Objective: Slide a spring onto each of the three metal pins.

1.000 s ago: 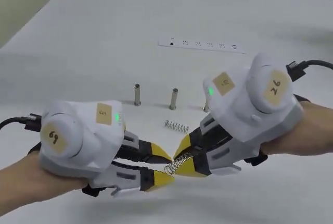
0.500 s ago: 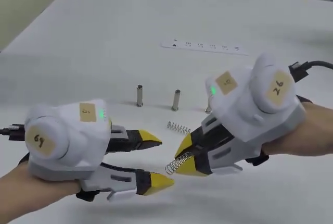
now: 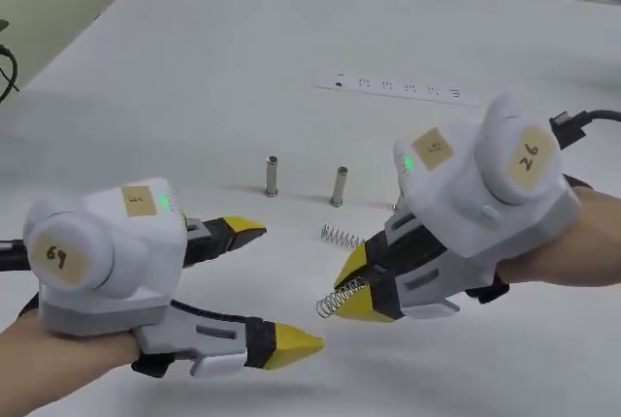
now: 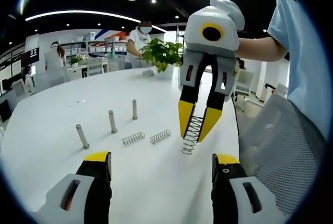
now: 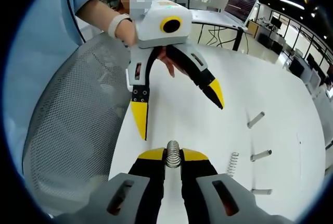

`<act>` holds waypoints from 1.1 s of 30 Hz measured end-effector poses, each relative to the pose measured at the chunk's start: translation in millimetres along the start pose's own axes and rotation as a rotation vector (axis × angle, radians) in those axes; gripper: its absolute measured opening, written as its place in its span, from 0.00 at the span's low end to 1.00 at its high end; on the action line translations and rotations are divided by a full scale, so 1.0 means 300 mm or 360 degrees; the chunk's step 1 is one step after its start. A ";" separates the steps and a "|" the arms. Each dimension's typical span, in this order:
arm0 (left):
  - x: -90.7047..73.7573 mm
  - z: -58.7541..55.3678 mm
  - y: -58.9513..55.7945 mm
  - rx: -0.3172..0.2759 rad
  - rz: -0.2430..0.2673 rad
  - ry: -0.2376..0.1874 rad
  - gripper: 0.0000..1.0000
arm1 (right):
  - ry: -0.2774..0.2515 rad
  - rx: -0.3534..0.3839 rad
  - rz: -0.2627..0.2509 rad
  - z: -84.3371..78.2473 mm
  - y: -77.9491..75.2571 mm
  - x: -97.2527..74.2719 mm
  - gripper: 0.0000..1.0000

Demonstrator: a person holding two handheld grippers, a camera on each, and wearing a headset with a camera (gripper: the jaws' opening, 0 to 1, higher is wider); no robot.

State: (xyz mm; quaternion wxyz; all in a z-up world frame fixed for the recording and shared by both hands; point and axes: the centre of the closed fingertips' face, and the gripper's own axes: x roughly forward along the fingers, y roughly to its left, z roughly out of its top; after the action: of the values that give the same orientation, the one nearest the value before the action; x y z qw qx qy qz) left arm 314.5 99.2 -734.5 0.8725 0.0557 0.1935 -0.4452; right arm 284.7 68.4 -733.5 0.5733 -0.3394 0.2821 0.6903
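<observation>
The thin coiled steel spring (image 3: pixel 335 299) is clamped between the yellow-tipped jaws of the right gripper (image 3: pixel 351 286). The left gripper (image 3: pixel 283 286) has been opened wide and drawn back toward nine o'clock, so the hand-over is judged done. The bare upright steel pins (image 3: pixel 339 186) wait at twelve o'clock, unthreaded.

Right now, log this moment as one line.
left gripper: open | right gripper: shut on spring | three pins: bare | two loose springs: on table

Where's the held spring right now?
Head view: the spring is pinched by the right gripper, nearer than the middle pin and loose spring, facing the open left gripper.
</observation>
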 end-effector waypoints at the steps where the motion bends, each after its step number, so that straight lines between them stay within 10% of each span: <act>1: -0.002 -0.005 0.004 -0.0003 0.0011 0.0010 0.81 | 0.0000 -0.0005 -0.0002 0.000 -0.002 0.000 0.08; 8: -0.025 -0.025 0.039 -0.0115 0.0135 0.0016 0.98 | -0.0003 -0.0012 -0.0008 0.002 -0.032 -0.005 0.08; 33: -0.095 -0.040 0.143 -0.0176 0.0314 0.0011 0.98 | 0.0180 -0.0179 -0.0009 0.028 -0.253 -0.041 0.08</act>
State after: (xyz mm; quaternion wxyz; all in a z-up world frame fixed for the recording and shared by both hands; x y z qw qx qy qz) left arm 330.2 149.6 -737.7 0.9131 0.0279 0.2144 -0.3456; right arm 359.5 81.6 -718.6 0.5385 -0.4104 0.2738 0.6831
